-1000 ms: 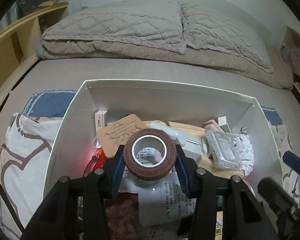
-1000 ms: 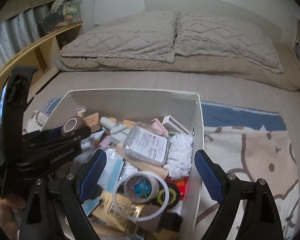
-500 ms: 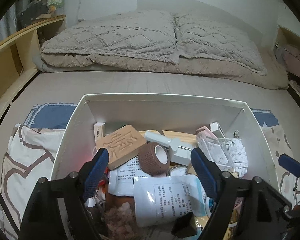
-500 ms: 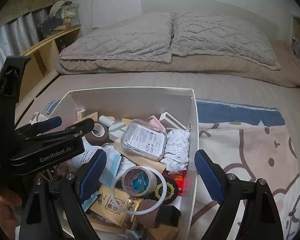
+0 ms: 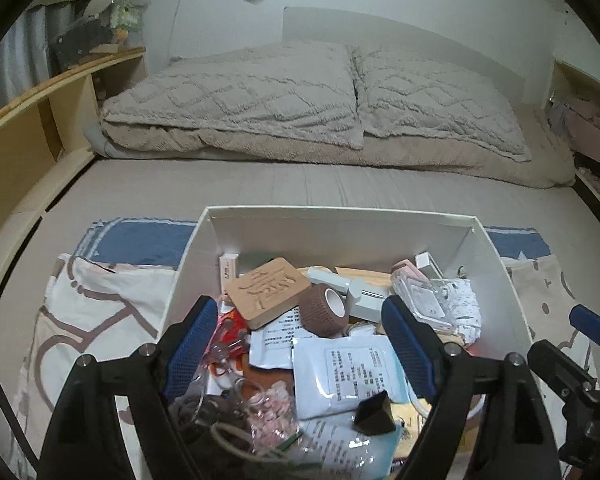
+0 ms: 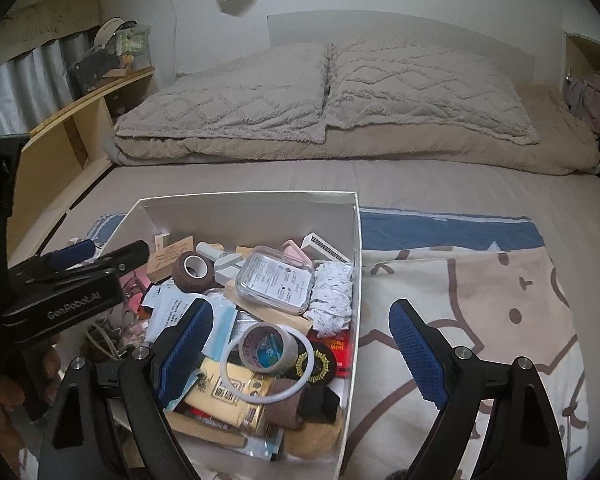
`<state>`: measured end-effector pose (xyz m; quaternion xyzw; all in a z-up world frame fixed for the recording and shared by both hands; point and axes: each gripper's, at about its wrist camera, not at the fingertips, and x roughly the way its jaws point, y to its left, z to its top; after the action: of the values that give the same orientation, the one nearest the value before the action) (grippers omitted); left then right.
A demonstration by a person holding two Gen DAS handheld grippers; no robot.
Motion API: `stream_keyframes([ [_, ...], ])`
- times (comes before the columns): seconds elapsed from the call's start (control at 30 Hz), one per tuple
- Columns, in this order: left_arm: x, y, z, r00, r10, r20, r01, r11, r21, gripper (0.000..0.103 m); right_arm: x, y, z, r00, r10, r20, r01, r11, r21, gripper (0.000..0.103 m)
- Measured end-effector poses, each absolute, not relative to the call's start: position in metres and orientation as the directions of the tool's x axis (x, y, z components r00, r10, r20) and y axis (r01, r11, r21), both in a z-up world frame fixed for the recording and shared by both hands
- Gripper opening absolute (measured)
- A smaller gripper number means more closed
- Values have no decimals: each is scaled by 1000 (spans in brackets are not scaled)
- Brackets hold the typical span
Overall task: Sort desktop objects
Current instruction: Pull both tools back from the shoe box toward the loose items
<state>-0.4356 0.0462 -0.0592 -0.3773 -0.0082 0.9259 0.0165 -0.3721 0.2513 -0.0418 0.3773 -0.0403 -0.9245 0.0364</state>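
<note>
the brown tape roll (image 5: 325, 311) lies in the white box (image 5: 340, 224) on the bed (image 5: 260, 184), dropped in, i think. the left claw (image 5: 298, 354) has just opened and holds nothing. the right claw (image 6: 300, 350) is wide apart and empty too. next they need another thing to sort. i count one box, two claws, two pillows (image 5: 236, 96).

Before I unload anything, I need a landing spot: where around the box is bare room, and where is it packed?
Free: the grey sheet between the white box and the pillows, and the cartoon blanket right of the box, under the open right gripper. Crowded: the box itself, heaped from the brown bandage roll to the clear case.
</note>
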Motion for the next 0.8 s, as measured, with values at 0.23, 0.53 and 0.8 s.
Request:
stream_keyframes([
  [0.23,-408,43,-33,-742,21,-670,-22,-1000,-7,85,-350,243,-24,-737,-72,-672,36,-997,68,95],
  [0.53,-368,29,-6,-779,16,-627,-9,-1000,-13,103,-324,245,-2,-771,-26,-636,0,-999,40,103],
  [0.8,-340,16,13,-790,8,-613,-10,-1000,1,103,-299,243,16,-794,-3,-608,-16,-1000,25,103],
])
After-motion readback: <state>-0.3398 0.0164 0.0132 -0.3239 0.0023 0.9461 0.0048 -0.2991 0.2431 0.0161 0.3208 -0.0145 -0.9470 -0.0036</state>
